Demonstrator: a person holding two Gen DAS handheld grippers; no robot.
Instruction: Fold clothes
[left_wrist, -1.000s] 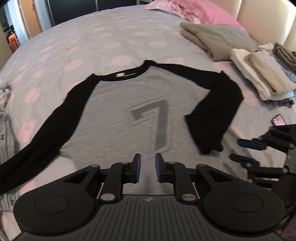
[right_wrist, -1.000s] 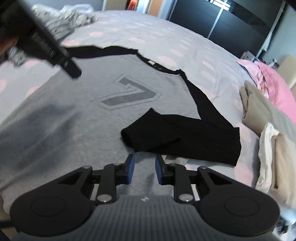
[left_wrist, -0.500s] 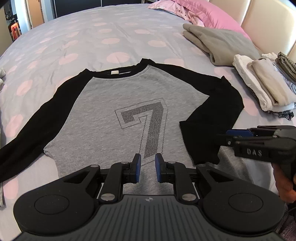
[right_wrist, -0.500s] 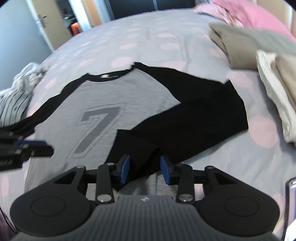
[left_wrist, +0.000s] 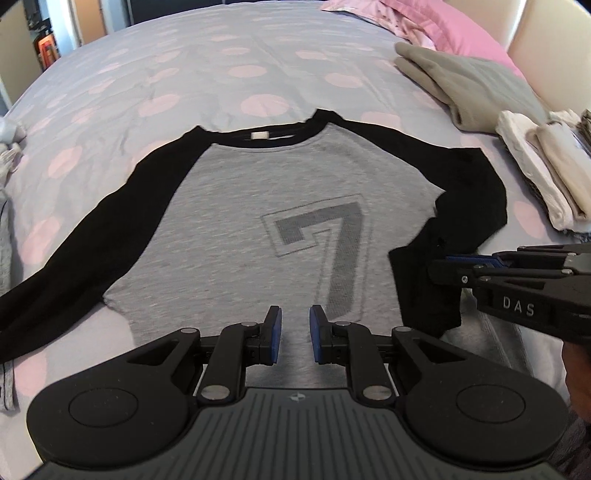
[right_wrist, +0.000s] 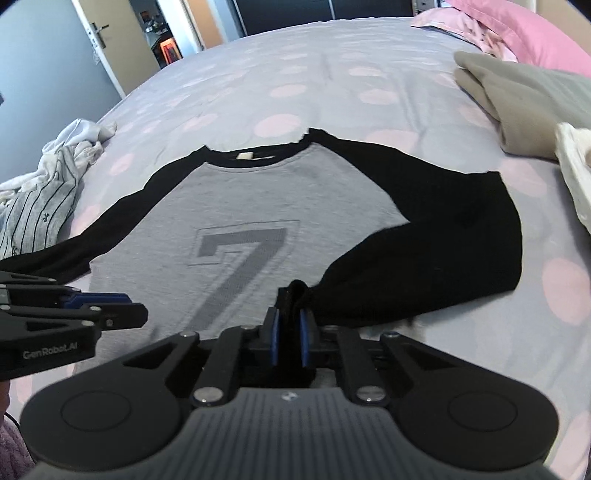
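I see the bed (left_wrist: 229, 48) filling both views, its lilac cover dotted with pink circles. Spread flat across the middle of it lies the raglan shirt (left_wrist: 266, 206), grey in the body with black sleeves and a large "7" (left_wrist: 328, 247) printed on the chest, neck toward the far side. Its sleeve on my left runs out straight toward the bed's edge, while the sleeve on my right (right_wrist: 443, 243) is doubled back on itself, cuff pointing in toward the hem.

Along the right side I make out a folded olive-grey garment (left_wrist: 472, 81), then a stack of folded cream and beige clothes (left_wrist: 543, 166) just beside it, and pink pillows (left_wrist: 450, 26) at the far corner. On the left side a crumpled striped garment (right_wrist: 40, 206) sits near the straight sleeve.

My right gripper (right_wrist: 288, 334) has its blue pads (right_wrist: 274, 339) pinched nearly together on the black cuff, a tuft of fabric bunched up between them; from the left wrist camera I see the same gripper (left_wrist: 443, 266) coming in from the right, at the cuff's edge. My left gripper (left_wrist: 295, 334) hangs above the shirt's hem with a clear gap between its pads and nothing in them.
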